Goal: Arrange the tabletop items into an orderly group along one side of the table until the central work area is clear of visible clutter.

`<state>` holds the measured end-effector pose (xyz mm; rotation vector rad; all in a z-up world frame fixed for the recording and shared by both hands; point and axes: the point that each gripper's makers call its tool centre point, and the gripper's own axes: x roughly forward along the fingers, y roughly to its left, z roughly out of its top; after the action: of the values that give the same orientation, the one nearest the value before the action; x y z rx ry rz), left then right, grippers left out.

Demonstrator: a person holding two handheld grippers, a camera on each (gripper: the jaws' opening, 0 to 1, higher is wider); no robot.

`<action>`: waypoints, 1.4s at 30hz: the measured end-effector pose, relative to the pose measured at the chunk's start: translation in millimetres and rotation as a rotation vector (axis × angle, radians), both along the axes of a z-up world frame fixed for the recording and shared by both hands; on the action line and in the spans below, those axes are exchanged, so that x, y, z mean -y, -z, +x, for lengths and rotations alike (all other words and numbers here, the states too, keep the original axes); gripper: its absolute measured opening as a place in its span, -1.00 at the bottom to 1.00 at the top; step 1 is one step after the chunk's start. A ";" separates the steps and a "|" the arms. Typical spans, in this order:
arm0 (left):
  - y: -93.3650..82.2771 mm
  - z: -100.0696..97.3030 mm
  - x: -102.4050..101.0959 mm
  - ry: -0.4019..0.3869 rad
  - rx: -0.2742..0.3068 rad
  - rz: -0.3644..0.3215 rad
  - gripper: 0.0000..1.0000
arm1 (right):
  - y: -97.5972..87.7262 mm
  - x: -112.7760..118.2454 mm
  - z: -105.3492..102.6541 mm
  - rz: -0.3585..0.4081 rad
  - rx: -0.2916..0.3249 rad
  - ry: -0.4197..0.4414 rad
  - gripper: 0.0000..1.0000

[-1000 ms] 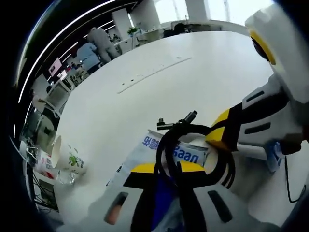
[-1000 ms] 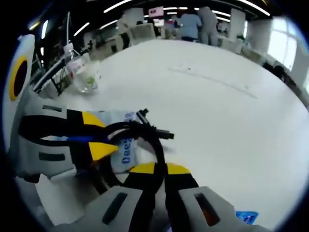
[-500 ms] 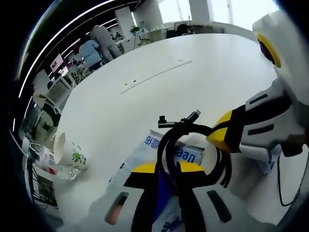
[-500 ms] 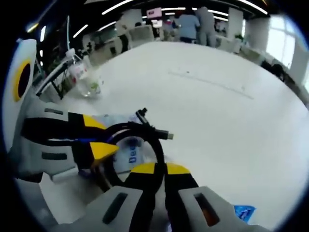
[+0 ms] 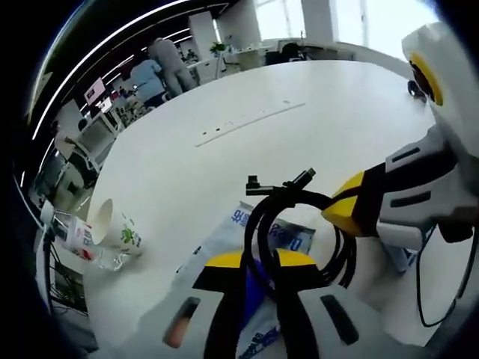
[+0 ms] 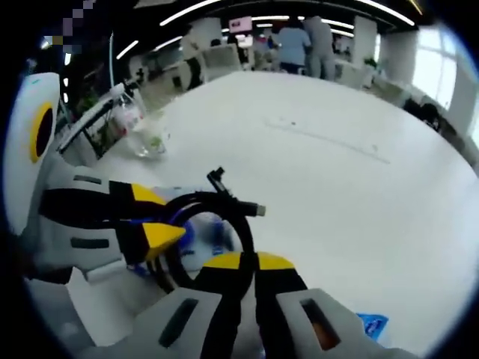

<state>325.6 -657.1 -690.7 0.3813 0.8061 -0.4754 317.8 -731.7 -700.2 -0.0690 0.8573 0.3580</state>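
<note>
Where both hand-held grippers pinch the cable coil [image 5: 299, 224], paper cup [image 5: 112, 228] well aside

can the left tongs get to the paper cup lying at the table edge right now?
Probably not as is: the left tongs are shut on the black cable coil. The table toward the paper cup looks bare.

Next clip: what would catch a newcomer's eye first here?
The coiled black cable, held up over the white table by both grippers, with its two plugs sticking out at the top. Both the left gripper and right gripper are shut on the coil. Below it lies a blue-and-white packet; a paper cup lies tipped near the table's edge.
</note>
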 end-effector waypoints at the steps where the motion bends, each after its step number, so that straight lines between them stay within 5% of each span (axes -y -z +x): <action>1: -1.0 -0.3 -0.8 -0.003 0.001 -0.002 -0.74 | -1.4 -0.6 -0.6 0.000 0.004 -0.003 -0.98; 28: -10.3 -36.8 -12.8 -0.063 -0.010 -0.076 -0.76 | -20.7 -11.7 -40.9 0.009 0.036 -0.031 -0.98; 42: -0.8 -69.7 -18.9 -0.053 -0.033 -0.071 -0.76 | -11.4 -18.3 -70.5 0.010 0.007 -0.064 -0.98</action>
<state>255.9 -638.2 -690.0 0.2869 0.8269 -0.4608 247.3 -713.5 -688.8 -0.0883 0.8473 0.4215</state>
